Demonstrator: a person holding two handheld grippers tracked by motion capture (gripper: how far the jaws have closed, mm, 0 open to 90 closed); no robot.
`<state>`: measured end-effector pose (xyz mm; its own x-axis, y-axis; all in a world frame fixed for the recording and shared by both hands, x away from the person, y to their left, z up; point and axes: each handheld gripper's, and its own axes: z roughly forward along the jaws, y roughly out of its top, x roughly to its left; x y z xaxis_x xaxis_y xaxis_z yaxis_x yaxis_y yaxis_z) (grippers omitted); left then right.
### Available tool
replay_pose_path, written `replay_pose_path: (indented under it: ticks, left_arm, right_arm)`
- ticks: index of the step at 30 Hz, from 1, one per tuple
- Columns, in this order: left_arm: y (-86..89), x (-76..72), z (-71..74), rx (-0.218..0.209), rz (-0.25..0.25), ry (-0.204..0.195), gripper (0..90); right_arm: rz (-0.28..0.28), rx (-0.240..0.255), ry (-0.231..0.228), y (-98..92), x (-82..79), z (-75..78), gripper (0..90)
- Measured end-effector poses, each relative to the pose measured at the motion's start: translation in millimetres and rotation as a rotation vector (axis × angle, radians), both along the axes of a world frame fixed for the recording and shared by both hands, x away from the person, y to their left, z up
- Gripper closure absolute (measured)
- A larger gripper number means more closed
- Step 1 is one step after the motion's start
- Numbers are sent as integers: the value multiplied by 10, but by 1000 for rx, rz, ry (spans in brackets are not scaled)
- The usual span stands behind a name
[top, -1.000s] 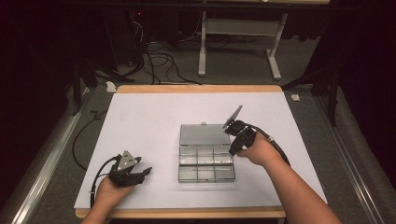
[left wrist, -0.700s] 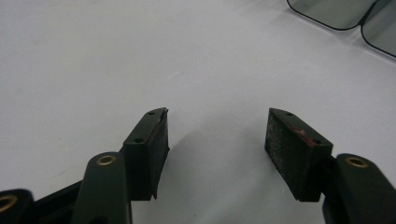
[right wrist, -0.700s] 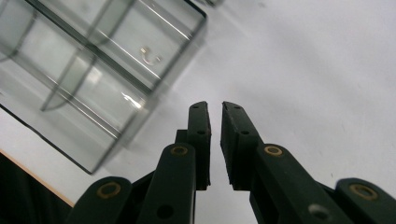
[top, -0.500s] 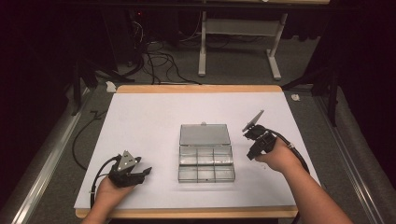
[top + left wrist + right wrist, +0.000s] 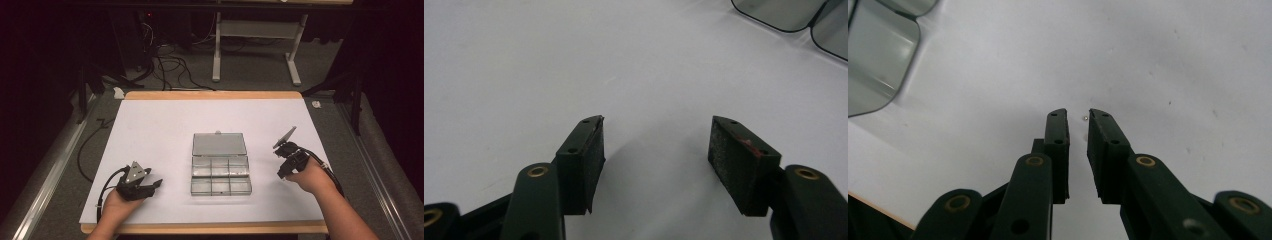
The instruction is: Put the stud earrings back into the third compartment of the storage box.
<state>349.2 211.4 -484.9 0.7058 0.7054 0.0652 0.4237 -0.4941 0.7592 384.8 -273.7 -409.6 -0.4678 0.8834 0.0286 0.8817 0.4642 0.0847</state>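
Beside the open clear compartment box [image 5: 220,165], the left gripper [image 5: 150,186] gapes empty, while the right gripper [image 5: 281,175], narrowly parted, has just been opening on nothing.

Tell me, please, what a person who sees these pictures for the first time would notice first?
The eye goes first to the clear plastic compartment box in the middle of the white table, its lid lying open and flat behind it. A hand rests on each side of it: the left gripper near the front edge, fingers well apart and empty, and the right gripper right of the box, its fingers just opening a narrow gap with nothing between them.
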Motion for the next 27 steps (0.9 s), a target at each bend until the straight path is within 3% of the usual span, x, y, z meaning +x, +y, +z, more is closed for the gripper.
replay_pose_path:
  ticks: [18, 24, 27]
  left_arm:
    - [28, 12, 4, -28, 9, 11, 382]
    - [71, 18, 16, -72, 13, 13, 370]
    - [101, -7, 37, -116, -14, -22, 383]
  right_arm:
    - [-27, 20, 12, -109, -38, -134, 777]
    - [-27, 23, 10, -106, -28, -142, 773]
    - [-30, 20, 13, -103, -18, -146, 770]
